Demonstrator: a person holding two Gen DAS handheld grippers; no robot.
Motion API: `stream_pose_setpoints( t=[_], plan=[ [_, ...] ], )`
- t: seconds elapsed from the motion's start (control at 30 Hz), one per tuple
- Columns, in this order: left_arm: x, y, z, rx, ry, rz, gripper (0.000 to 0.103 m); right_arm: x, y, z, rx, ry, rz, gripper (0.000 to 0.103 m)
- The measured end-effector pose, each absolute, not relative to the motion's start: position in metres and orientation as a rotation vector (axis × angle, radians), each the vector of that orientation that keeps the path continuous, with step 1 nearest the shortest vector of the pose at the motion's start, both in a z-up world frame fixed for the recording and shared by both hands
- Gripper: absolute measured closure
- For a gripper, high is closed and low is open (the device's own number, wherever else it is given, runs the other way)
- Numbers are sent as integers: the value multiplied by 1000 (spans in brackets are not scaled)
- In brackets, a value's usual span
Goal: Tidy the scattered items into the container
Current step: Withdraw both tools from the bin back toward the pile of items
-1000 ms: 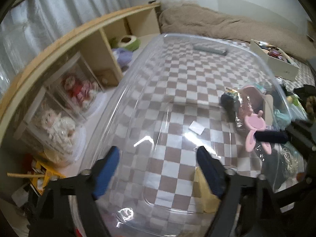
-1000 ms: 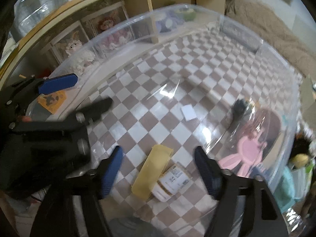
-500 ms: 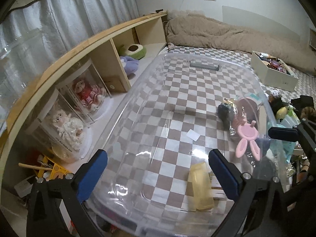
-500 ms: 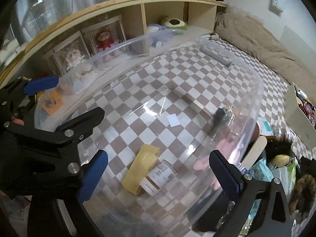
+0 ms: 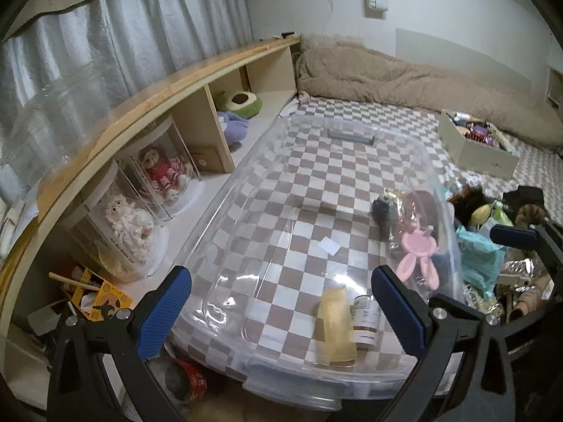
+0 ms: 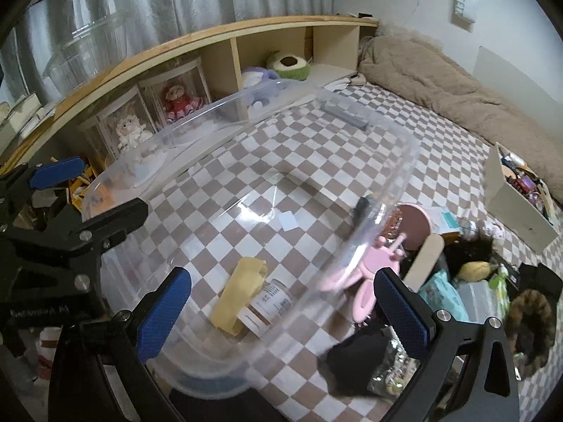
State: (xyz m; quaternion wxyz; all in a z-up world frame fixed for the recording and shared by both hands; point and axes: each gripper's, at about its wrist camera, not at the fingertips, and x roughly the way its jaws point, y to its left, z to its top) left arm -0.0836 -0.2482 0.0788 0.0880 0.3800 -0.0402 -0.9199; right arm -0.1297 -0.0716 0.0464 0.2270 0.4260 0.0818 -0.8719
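A clear plastic container [image 5: 246,165] stands on the checkered floor, and in the right wrist view I see its near wall [image 6: 387,176]. Inside it lie a yellow item [image 5: 334,327] [image 6: 242,292] and a small brown bottle [image 5: 366,320] [image 6: 271,302] with a white label. A pink bunny-shaped toy [image 5: 418,253] [image 6: 373,267] lies just outside the container's right wall. My left gripper [image 5: 281,313] hovers open above the container's near end, with nothing between its fingers. My right gripper [image 6: 281,313] is open too, above the near right corner.
Scattered things lie right of the container: a teal pack [image 6: 443,295], a black cloth [image 6: 359,362], a furry brown item [image 6: 531,316]. A white box [image 6: 520,197] of items stands farther back. A low shelf with dolls [image 5: 158,172] runs along the left; a beige blanket [image 5: 404,74] lies behind.
Both grippers have opened wider and drawn back and up from the container, so more of it and the room shows. The yellow item and bottle stay inside.
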Motion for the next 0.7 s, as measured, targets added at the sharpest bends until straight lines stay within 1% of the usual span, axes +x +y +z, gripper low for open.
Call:
stream_pose_setpoints(
  t=[0.33,0.7],
  plan=[
    [-50,-206,113,1074,-110,-2849,0,-93,-23,78,1104,184,-2496,0],
    [-1,-157,142,979,-125,-2972,0,-33,44,123,984,128,-2650,0]
  ],
)
